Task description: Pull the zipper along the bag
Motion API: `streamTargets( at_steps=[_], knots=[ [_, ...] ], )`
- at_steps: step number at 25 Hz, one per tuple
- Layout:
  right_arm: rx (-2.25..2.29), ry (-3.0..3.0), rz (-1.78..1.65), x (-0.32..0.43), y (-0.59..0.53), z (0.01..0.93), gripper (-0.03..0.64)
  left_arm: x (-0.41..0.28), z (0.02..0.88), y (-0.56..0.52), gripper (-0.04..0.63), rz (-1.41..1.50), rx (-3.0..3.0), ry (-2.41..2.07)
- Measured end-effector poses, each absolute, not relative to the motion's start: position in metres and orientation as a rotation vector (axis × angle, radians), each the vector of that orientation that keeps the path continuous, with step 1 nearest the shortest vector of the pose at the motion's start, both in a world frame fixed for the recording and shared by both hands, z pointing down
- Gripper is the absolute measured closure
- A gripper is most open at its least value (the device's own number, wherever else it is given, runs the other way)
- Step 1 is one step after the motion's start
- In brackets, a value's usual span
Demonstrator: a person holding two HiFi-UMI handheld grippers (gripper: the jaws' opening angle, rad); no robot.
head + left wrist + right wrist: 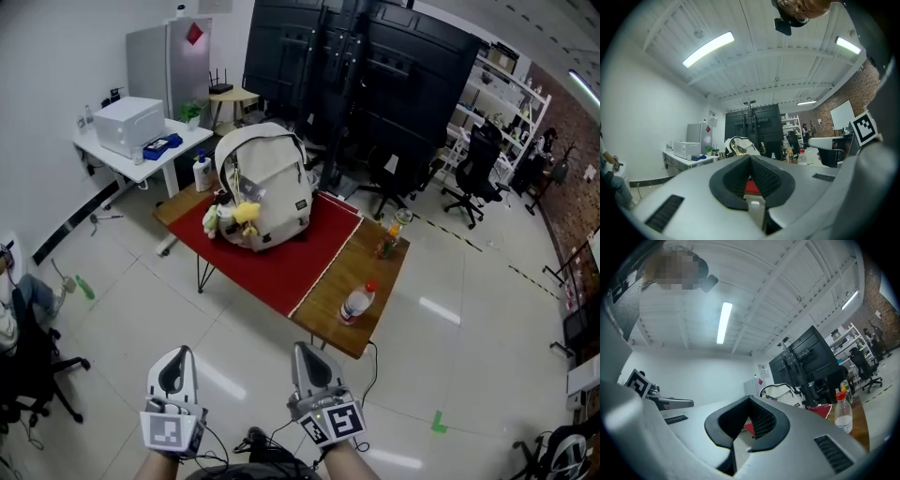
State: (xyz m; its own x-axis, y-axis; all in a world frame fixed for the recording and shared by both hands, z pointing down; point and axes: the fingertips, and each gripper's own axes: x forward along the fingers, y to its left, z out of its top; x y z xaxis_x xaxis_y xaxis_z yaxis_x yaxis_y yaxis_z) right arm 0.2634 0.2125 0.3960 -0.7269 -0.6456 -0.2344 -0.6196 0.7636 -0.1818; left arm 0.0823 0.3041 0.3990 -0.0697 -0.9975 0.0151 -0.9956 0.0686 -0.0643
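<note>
1. The cream fabric backpack stands upright on the red cloth that covers most of the long wooden table. Its front faces the camera. Standing this way probably leaves the zipper track round its top and sides open to reach, though the slider is too small to make out.
2. Small yellow and green things cluster at the backpack's lower left side. Whether they hang from it or lie in a pocket, I cannot tell.
3. The left gripper and the right gripper are held side by side low in the head view, over the pale tiled floor. Both point toward the table and are well apart from it.
4. In the left gripper view, the left gripper has its dark ribbed pads pressed together with nothing between them. The backpack is small and far beyond them.
5. The right gripper likewise has its jaws together and holds nothing, with the backpack distant past its tips. The jaws are likely kept closed simply because there is nothing to grasp out here.
6. A clear plastic bottle with a red cap lies on the bare wood at the near end. It is beside the likely approach path and could be knocked.
7. Judged from this, the zipper pull is not yet begun; reaching the bag comes first.
</note>
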Motion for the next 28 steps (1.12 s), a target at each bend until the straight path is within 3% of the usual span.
streamTargets(
  at_steps=[15,28],
  knots=[
    [-0.916,2.749,-0.032,0.196,0.130,0.391,0.598,0.021,0.394,0.207,0.574,-0.028,-2.092,2.246],
    [-1.017,2.738,-0.011,0.067,0.028,0.393,0.598,-0.110,0.408,0.086,0.574,0.015,-2.211,2.191]
  ],
)
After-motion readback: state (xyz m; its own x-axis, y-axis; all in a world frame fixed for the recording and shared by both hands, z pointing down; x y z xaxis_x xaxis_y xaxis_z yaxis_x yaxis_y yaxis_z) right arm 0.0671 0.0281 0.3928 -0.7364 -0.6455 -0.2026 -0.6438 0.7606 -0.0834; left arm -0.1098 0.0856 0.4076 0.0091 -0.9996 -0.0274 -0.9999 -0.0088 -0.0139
